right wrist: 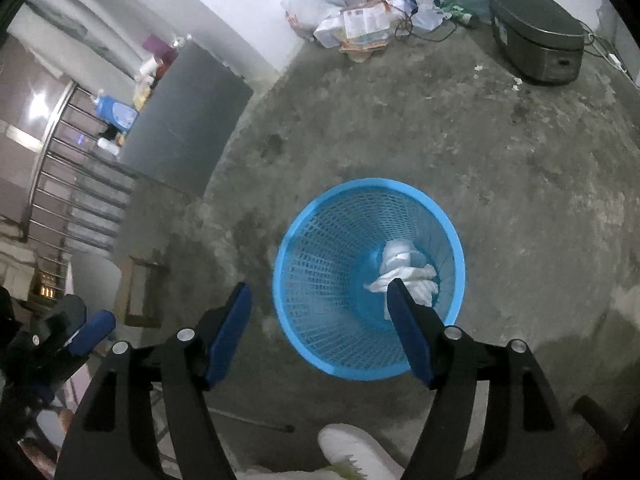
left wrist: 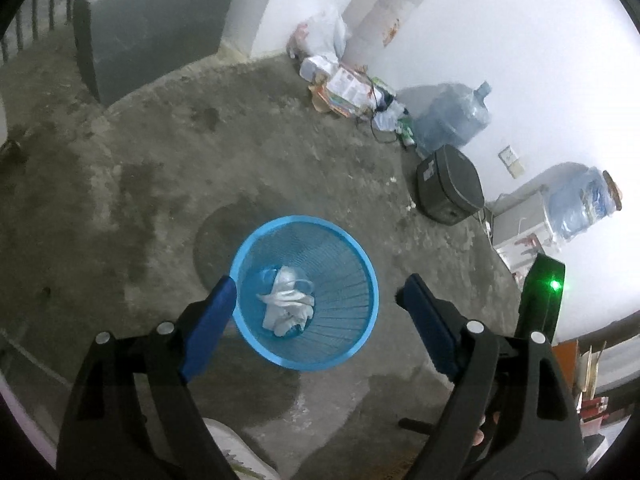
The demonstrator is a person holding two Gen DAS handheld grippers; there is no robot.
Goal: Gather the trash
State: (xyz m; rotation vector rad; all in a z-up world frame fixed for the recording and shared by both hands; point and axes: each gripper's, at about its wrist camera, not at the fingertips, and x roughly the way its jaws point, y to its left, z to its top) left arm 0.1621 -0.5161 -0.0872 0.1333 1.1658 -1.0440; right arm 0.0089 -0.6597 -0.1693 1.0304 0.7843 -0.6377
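A blue mesh waste basket [left wrist: 362,320] stands on the concrete floor, seen from above; it also shows in the right wrist view [right wrist: 320,280]. Crumpled white trash [left wrist: 286,306] lies at its bottom, also in the right wrist view [right wrist: 404,268]. My left gripper [left wrist: 316,288] is open and empty above the basket, its blue pads [left wrist: 208,328] spread to either side. My right gripper [right wrist: 318,288] is open and empty above the basket's left rim. The left gripper also shows at the left edge of the right wrist view [right wrist: 80,336].
A heap of bags, papers and wrappers [left wrist: 344,84] lies by the far wall, also in the right wrist view [right wrist: 368,24]. A water jug [left wrist: 452,116] and a dark case [left wrist: 448,184] stand beside it. A grey cabinet [left wrist: 148,32] stands at the left. A white shoe [right wrist: 356,452] is below.
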